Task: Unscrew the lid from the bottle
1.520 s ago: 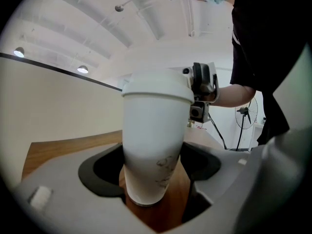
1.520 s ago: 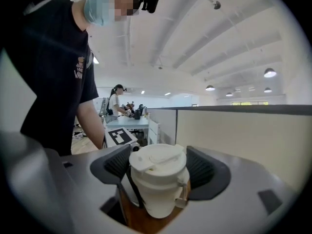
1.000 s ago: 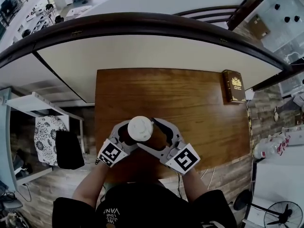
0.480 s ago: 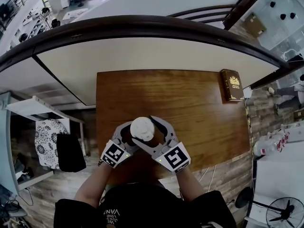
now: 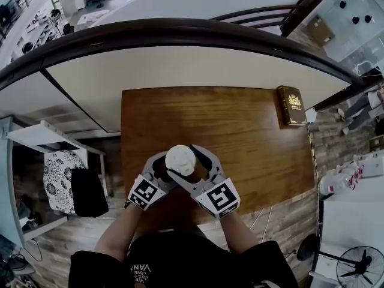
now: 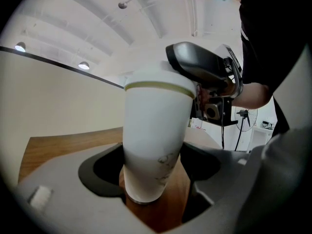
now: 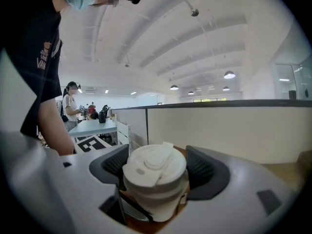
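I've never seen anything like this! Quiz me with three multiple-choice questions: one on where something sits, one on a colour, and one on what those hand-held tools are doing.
1. Where on the table is the brown book?
A. far right corner
B. near left corner
C. the middle

2. What colour is the bottle?
A. red
B. white
C. green

3. What is the right tool doing?
A. hanging open and empty
B. gripping the lid
C. gripping the book

Answers:
1 A: the head view shows it at the far right edge.
2 B: its body is plain white in the left gripper view.
3 B: its jaws sit closed on either side of the lid.
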A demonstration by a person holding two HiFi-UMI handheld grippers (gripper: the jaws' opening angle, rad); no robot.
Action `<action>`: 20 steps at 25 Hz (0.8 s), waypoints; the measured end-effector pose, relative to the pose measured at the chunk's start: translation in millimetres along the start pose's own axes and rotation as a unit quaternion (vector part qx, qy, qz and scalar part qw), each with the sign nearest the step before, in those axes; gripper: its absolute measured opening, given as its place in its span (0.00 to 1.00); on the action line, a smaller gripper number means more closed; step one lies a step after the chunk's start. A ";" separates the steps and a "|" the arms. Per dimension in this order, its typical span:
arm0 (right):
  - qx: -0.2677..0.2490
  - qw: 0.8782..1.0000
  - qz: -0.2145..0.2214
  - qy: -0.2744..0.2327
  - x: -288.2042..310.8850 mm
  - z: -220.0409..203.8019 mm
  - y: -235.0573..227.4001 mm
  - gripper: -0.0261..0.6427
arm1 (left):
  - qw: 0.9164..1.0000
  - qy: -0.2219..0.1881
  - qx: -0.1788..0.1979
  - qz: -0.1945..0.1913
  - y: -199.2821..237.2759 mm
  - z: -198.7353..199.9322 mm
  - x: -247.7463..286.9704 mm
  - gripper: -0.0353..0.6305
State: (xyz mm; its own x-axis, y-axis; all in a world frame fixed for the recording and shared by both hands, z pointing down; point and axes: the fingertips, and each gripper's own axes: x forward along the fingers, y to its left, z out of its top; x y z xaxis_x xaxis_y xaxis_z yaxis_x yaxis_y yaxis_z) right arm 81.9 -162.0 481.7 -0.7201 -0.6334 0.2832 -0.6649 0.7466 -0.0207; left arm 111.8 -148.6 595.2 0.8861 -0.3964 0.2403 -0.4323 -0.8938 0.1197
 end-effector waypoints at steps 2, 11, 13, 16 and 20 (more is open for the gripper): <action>0.019 1.000 -0.011 -0.011 -2.5 4.3 -3.2 0.55 | 1.000 0.001 -0.003 -0.001 0.5 -0.7 0.5 0.59; 0.056 0.993 -0.061 -0.080 -32.8 55.2 -14.2 0.55 | 1.000 0.014 -0.008 -0.014 0.8 -4.6 0.2 0.59; 0.065 0.990 -0.075 -0.098 -43.3 68.0 -15.7 0.55 | 1.000 0.019 -0.007 -0.019 0.8 -5.7 -0.4 0.59; 0.071 0.985 -0.099 -0.122 -59.0 83.3 -17.0 0.55 | 0.999 0.024 -0.008 -0.026 1.4 -6.5 -0.4 0.59; 0.082 0.976 -0.138 -0.147 -81.9 96.1 -17.9 0.55 | 0.999 0.030 -0.010 -0.039 0.3 -6.2 0.5 0.59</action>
State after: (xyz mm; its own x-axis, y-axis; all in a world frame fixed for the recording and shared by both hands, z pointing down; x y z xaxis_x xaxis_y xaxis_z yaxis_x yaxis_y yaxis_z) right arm 133.7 -143.0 366.7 -0.5190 -0.8547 0.0133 -0.8469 0.5121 -0.1432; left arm 111.1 -147.7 601.3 0.9059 -0.3119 0.2863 -0.3659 -0.9170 0.1588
